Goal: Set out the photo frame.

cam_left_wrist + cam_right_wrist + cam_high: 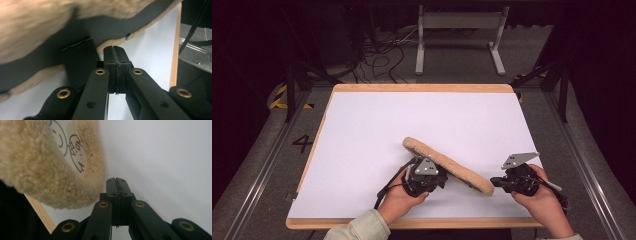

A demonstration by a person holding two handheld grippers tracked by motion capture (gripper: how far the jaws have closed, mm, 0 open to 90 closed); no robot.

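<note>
A round tan fleece pad [447,165] with a dark underside stands tilted over the near middle of the white table [377,125], its far-left edge raised. My left gripper [439,179] is tucked under its near side, jaws shut with nothing seen between them; in the left gripper view the pad [37,25] hangs over the left gripper [115,50]. My right gripper [494,181] is shut at the pad's right end. The right gripper view has the fleece rim [37,170], with line drawings on its inner face, just left of the right gripper [116,181].
The table's wooden edge [412,222] runs close under both hands. Beyond the far edge a grey metal stand [459,30] and loose cables [382,60] sit on the floor. White surface stretches away to the far side and to the left.
</note>
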